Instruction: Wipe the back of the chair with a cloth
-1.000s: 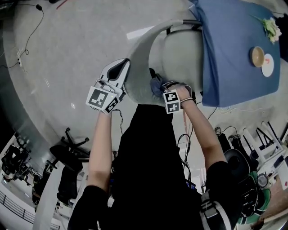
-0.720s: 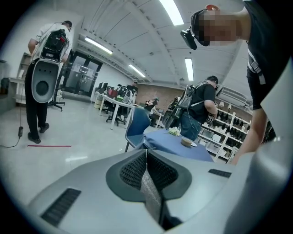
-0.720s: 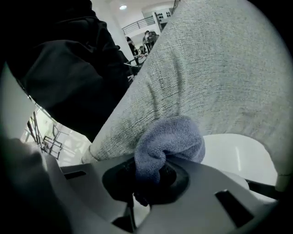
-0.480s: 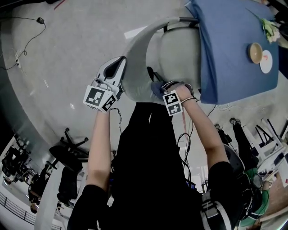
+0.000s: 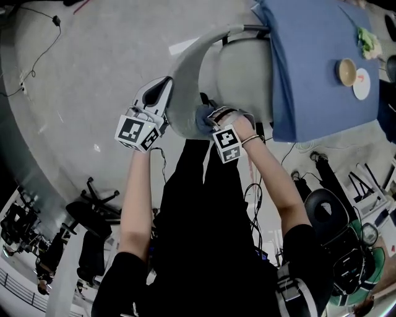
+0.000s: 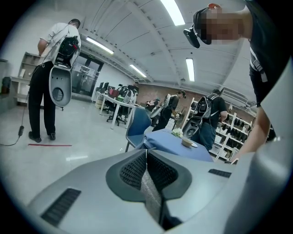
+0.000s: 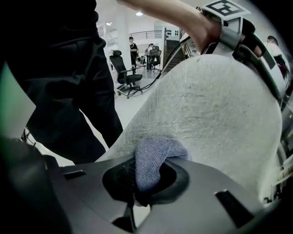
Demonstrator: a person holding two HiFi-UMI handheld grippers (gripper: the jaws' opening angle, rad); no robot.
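So the right gripper point(image 7: 137, 178) pinches the cloth point(image 7: 155, 160), wadded against the chair back point(image 7: 206, 114) for wiping, while the left gripper point(image 5: 164, 90), shut and empty, seemingly steadies it.

Open-plan lab/office hall. Arched ceiling with strip lights point(image 6: 174, 11), polished grey floor point(image 5: 93, 74) with loose cables point(image 5: 55, 21). Rows of desks point(image 6: 116, 98), swivel chairs point(image 7: 123, 71), shelving racks point(image 6: 236, 131). Several people wear backpack rigs point(image 6: 67, 45). One blue-clothed tabletop point(image 5: 315, 74).
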